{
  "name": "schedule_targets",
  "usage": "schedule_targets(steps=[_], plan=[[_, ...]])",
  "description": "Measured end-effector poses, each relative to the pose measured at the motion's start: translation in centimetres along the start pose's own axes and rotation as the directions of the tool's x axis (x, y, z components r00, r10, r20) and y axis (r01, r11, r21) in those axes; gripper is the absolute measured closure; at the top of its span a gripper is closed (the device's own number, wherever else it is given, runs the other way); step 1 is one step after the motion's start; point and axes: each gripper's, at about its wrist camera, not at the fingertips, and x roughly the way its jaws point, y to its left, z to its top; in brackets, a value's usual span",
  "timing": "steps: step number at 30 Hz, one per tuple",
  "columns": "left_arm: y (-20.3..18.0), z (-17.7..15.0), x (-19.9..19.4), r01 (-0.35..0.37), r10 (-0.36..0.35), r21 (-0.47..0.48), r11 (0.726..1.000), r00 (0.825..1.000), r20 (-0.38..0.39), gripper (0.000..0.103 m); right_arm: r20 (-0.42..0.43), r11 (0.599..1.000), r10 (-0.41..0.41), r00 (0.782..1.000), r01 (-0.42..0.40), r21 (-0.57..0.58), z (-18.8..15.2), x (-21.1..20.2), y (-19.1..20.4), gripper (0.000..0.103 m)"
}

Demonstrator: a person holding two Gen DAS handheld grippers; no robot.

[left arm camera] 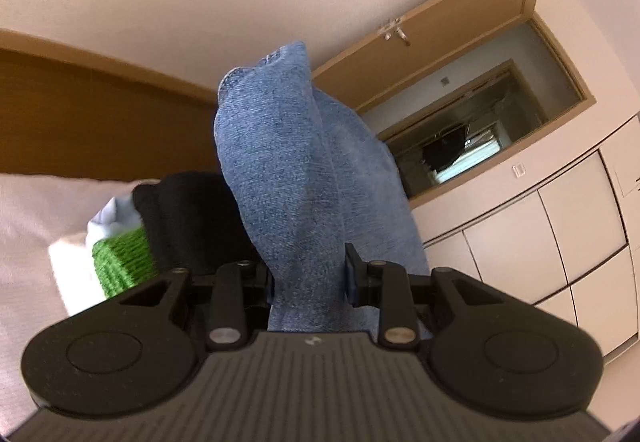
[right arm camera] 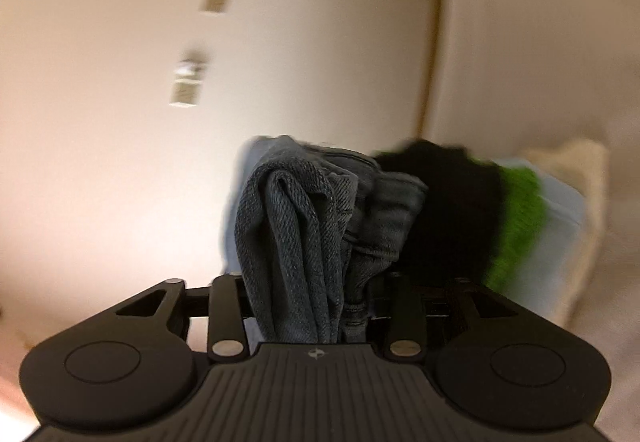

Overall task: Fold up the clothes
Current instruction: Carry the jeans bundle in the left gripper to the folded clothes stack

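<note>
The white quilted bed (left arm camera: 24,234) lay along the left of my left view, with a brown wooden headboard (left arm camera: 100,114) at its far side. To the right stood white cabinet doors (left arm camera: 540,234) and an open brown wooden door (left arm camera: 440,30). On the bed sat a pile of clothes: a black garment (left arm camera: 192,218), a bright green knitted piece (left arm camera: 124,262), a pale blue cloth (left arm camera: 116,218) and a white one under them. In my right view the same pile sat to the right, blurred, with a cream cloth (right arm camera: 576,202) at its far edge.

The blue denim jeans (left arm camera: 296,178) rose up through the middle of my left view, in front of the pile. My left gripper (left arm camera: 308,278) had its jaws pinching a thick fold of that denim. My right gripper (right arm camera: 316,302) had a bunched, greyer-looking part of the jeans (right arm camera: 296,242) between its jaws; I could not tell whether the pads pressed on it.
</note>
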Motion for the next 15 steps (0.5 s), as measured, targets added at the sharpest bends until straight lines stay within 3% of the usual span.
schedule_targets(steps=[4, 7, 9, 11, 13, 15], plan=[[-1.1, 0.3, -0.6, -0.018, 0.019, 0.026, 1.0, 0.999, -0.031, 0.073, 0.035, 0.994, -0.103, 0.994, 0.104, -0.037, -0.1, -0.9, 1.7, 0.05], [-0.3, -0.2, -3.1, -0.051, 0.052, 0.039, 0.998, 0.998, -0.035, 0.071, 0.071, 0.961, -0.243, 0.967, 0.25, -0.118, -0.6, -1.6, 4.0, 0.042], [-0.9, 0.0, -4.2, -0.093, 0.095, 0.067, 0.993, 0.995, -0.029, 0.071, 0.128, 0.925, -0.321, 0.938, 0.34, -0.17, -1.0, -2.0, 5.3, 0.034], [-2.1, 0.2, -5.2, -0.138, 0.14, 0.106, 0.985, 0.99, -0.014, 0.074, 0.215, 0.868, -0.397, 0.892, 0.442, -0.227, -1.0, -2.1, 6.8, 0.026], [-3.8, 0.1, -6.4, -0.164, 0.162, 0.151, 0.975, 0.986, 0.023, 0.077, 0.29, 0.813, -0.447, 0.847, 0.519, -0.265, -0.8, -2.1, 8.2, 0.027], [-5.5, 0.3, -7.7, -0.17, 0.159, 0.186, 0.968, 0.984, 0.076, 0.08, 0.356, 0.765, -0.45, 0.819, 0.559, -0.319, -0.9, -1.9, 9.4, 0.026]])
